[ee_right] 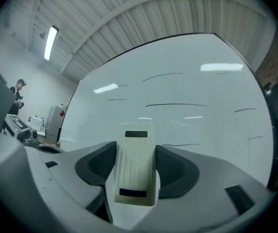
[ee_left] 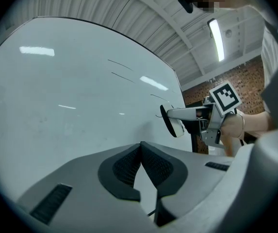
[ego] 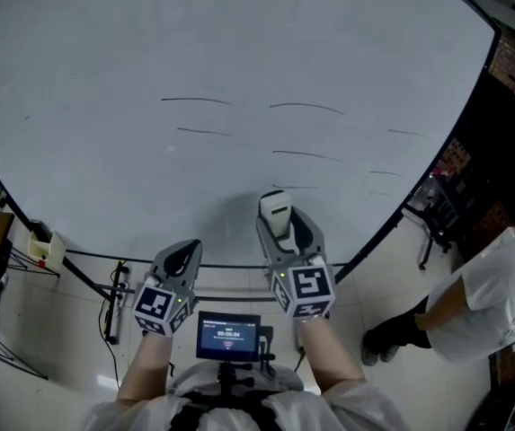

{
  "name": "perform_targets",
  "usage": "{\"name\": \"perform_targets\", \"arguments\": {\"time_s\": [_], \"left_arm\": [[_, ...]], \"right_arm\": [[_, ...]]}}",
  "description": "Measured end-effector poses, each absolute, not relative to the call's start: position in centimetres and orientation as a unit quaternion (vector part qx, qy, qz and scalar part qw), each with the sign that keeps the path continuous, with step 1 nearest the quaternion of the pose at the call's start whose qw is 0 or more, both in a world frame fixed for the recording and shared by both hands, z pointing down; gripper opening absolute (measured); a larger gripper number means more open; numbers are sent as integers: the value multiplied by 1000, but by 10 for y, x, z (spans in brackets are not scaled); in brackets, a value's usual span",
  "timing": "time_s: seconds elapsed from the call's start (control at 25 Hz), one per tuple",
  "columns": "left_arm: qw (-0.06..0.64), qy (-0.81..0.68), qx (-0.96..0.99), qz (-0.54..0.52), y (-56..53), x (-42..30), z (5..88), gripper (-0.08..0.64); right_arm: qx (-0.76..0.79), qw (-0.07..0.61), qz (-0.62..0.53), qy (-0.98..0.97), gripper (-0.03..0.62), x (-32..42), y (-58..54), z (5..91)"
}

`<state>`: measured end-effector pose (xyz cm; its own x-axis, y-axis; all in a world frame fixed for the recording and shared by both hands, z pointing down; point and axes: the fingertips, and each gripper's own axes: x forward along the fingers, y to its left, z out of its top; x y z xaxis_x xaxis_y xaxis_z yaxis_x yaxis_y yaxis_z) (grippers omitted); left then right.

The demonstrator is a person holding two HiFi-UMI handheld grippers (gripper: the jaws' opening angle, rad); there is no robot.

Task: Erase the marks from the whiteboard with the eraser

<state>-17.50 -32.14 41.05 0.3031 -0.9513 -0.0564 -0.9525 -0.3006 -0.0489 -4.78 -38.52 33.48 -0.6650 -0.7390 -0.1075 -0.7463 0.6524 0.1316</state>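
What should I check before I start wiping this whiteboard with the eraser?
1. Cream plastic eraser clamped in right gripper: ok.
2. Its dark felt face turned to the white whiteboard: ok.
3. Felt touching the board: cannot tell.
4. Thin dark marks there to wipe: ok.
5. Left gripper shut, empty, apart from the eraser: ok.

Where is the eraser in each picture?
Head view: eraser low centre, in the right hand-held gripper.
Left gripper view: right of centre.
Right gripper view: bottom centre, between the jaws.
Shared landmark: the whiteboard with thin dark marks.
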Motion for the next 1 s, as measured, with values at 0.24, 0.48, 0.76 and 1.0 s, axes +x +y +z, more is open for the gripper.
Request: {"name": "perform_targets", "arguments": {"time_s": [0.24, 0.48, 0.76, 1.0], "left_arm": [[28, 601, -799, 10, -325, -195, 416, 5], [22, 604, -797, 14, -335, -202, 418, 5], [18, 602, -798, 17, -345, -202, 421, 5], [16, 601, -799, 22, -353, -199, 421, 5]], "right_arm": [[-401, 12, 108, 910, 268, -95, -397, 315], [-427, -11, 126, 895, 268, -107, -408, 323], [-421, 10, 104, 901, 268, -101, -413, 321], [-427, 20, 84, 900, 267, -80, -422, 322]]}}
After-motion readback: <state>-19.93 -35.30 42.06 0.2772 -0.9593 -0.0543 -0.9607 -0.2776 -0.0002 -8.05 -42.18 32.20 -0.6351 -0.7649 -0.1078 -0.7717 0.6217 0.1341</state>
